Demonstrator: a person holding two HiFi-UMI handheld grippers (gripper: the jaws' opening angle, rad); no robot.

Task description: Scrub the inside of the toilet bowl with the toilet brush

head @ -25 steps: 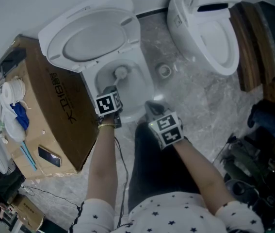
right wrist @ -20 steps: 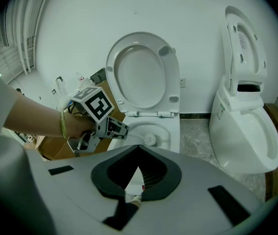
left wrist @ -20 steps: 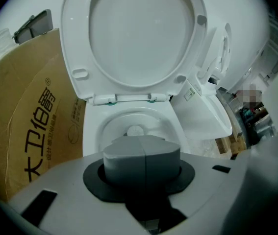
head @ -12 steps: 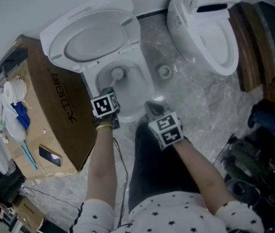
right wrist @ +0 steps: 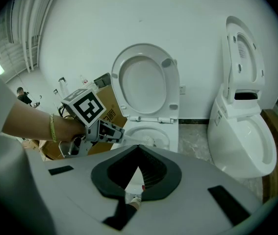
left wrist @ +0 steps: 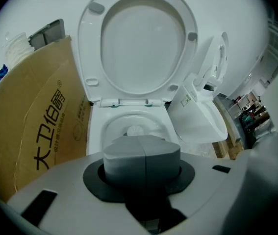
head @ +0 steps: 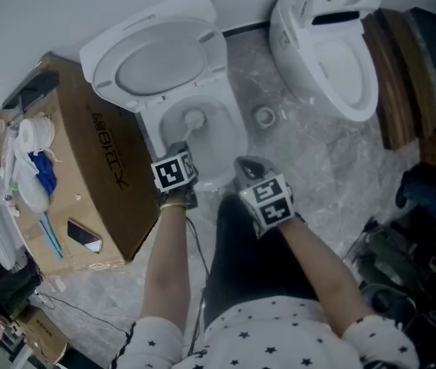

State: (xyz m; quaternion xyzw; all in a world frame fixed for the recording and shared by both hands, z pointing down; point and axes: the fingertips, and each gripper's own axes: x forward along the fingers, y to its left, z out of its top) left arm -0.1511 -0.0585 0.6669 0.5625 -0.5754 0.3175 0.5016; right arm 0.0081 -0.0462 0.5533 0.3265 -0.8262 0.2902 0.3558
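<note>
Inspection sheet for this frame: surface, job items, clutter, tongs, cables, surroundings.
Surface: grey marbled floor, floor drain.
Job's things: toilet bowl, seat raised; toilet brush head inside bowl.
Clutter: cardboard box carrying phone, paper roll.
Grippers: left tongs shut on brush handle; right tongs open, empty.
Cables: thin cable beside left arm.
Surroundings: second toilet, white wall.

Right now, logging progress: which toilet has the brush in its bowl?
The toilet beside the cardboard box; the left gripper holds the toilet brush there.
</note>
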